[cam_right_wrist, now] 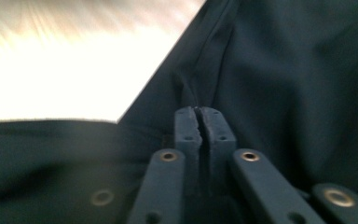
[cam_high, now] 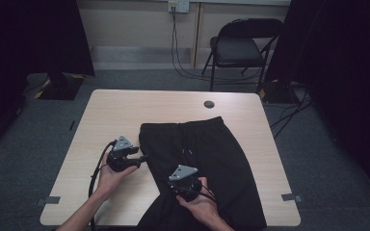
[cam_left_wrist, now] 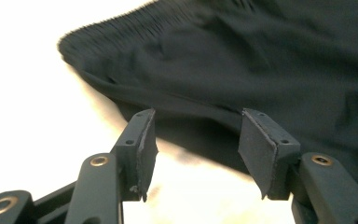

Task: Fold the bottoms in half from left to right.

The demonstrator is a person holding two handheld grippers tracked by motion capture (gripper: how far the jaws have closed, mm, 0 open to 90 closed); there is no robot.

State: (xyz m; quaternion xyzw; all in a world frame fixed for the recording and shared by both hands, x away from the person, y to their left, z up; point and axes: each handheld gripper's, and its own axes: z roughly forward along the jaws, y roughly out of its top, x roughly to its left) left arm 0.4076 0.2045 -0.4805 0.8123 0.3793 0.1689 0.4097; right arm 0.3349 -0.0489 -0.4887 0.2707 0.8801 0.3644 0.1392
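Now my left tool stands with jaws apart at the side edge of the black trousers, which lie flat on the bench. My right tool is pressed closed over the cloth; whether it pinches fabric I cannot tell. Probably I'm starting a fold: next, close the left on that edge.

Light wooden table under spread black shorts.
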